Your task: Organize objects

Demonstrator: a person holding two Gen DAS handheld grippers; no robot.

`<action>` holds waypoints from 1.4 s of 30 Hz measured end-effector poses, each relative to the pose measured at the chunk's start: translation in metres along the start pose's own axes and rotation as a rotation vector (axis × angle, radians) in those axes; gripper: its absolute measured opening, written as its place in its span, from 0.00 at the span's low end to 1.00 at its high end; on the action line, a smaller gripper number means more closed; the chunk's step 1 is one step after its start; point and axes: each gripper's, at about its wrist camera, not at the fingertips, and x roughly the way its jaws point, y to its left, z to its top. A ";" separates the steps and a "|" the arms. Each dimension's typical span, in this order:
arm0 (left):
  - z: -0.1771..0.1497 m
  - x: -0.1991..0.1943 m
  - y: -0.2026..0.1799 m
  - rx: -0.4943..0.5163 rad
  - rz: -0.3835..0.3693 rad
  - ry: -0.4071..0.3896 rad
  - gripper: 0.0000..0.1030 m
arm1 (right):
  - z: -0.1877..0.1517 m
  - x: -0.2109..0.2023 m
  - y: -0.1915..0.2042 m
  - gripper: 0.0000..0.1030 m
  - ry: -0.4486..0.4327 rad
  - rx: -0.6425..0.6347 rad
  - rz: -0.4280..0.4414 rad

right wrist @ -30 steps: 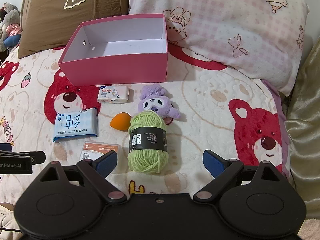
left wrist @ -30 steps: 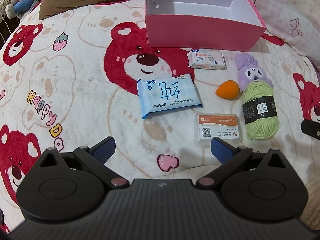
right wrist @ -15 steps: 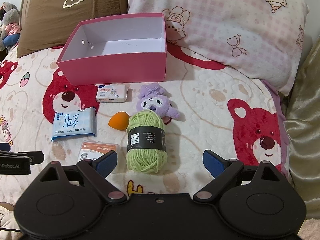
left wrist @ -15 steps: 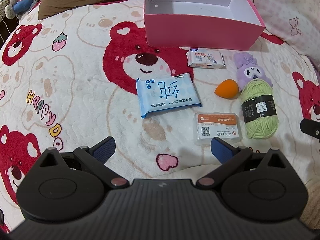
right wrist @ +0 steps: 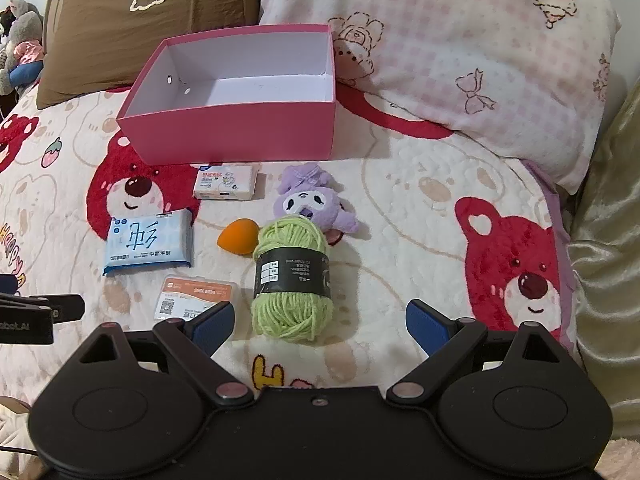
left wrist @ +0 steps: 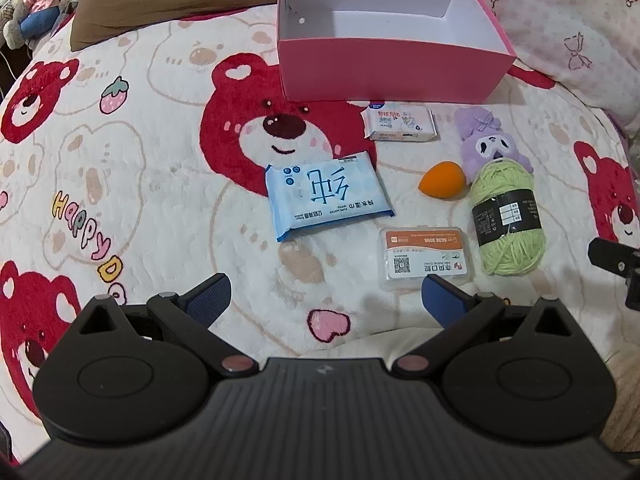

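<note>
An empty pink box stands on the bed. In front of it lie a small white wipes pack, a blue wipes pack, an orange sponge, a purple plush, a green yarn ball and a clear plastic case with an orange label. My left gripper is open, just short of the case. My right gripper is open, just short of the yarn.
The bed has a bear-print blanket. A brown pillow and a pink checked pillow lie behind the box. Stuffed toys sit at the far left. A gold cushion is on the right.
Both grippers have drifted slightly; the objects sit a little lower left in the right view. Nothing was taken hold of.
</note>
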 end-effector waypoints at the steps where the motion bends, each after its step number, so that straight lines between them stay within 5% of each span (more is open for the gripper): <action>1: 0.000 -0.001 0.000 0.004 -0.004 -0.001 1.00 | -0.001 -0.001 0.000 0.92 -0.009 -0.008 0.012; 6: 0.004 -0.001 0.004 -0.004 -0.043 0.009 1.00 | -0.007 -0.004 0.003 0.92 -0.058 -0.058 0.078; 15: 0.010 0.002 0.011 0.010 -0.037 -0.014 0.98 | -0.018 -0.011 0.008 0.92 -0.282 -0.119 0.246; 19: 0.011 0.010 0.008 0.054 -0.004 -0.025 0.98 | -0.017 0.008 0.011 0.92 -0.208 -0.112 0.260; 23: 0.009 0.021 0.006 0.096 -0.056 -0.028 0.99 | -0.019 0.025 0.016 0.92 -0.122 -0.105 0.300; 27: 0.012 0.038 0.012 0.014 -0.146 0.002 0.98 | -0.027 0.036 0.029 0.92 -0.076 -0.142 0.343; 32: 0.013 0.048 0.008 0.051 -0.126 -0.023 0.98 | -0.033 0.052 0.047 0.92 -0.022 -0.131 0.421; 39: 0.013 0.074 0.008 0.051 -0.137 0.038 0.96 | -0.035 0.084 0.058 0.92 0.042 -0.047 0.499; 42: 0.012 0.085 0.009 0.036 -0.189 0.047 0.94 | -0.035 0.098 0.058 0.92 0.065 -0.019 0.484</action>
